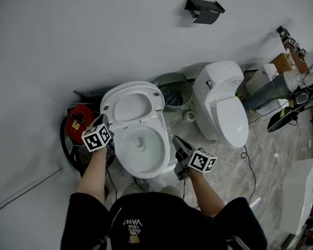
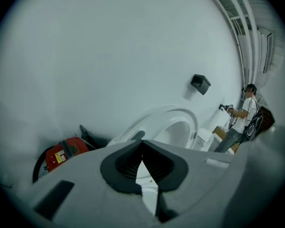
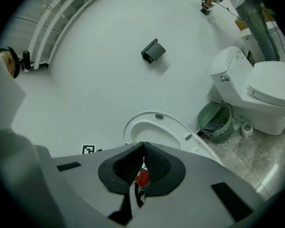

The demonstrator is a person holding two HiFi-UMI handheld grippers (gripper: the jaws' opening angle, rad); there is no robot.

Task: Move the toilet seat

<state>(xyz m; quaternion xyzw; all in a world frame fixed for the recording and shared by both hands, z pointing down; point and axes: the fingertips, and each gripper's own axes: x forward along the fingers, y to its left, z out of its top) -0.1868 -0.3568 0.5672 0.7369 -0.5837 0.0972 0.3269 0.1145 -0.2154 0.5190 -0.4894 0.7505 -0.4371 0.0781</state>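
Toilet seat [image 1: 131,106] stands raised above its bowl [image 1: 121,152], against the wall. Flanking the bowl, left gripper [image 1: 101,121] and right gripper [image 1: 176,139] are closed tight, holding nothing. Green basket [image 1: 175,90] and second toilet [image 1: 221,105] crowd the bowl's right, a red appliance [image 1: 78,121] its left.

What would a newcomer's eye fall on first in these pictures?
The white toilet in the middle of the head view, its seat raised, catches the eye first. The left gripper and right gripper flank it, both shut and empty. A second toilet, lid down, stands to its right.
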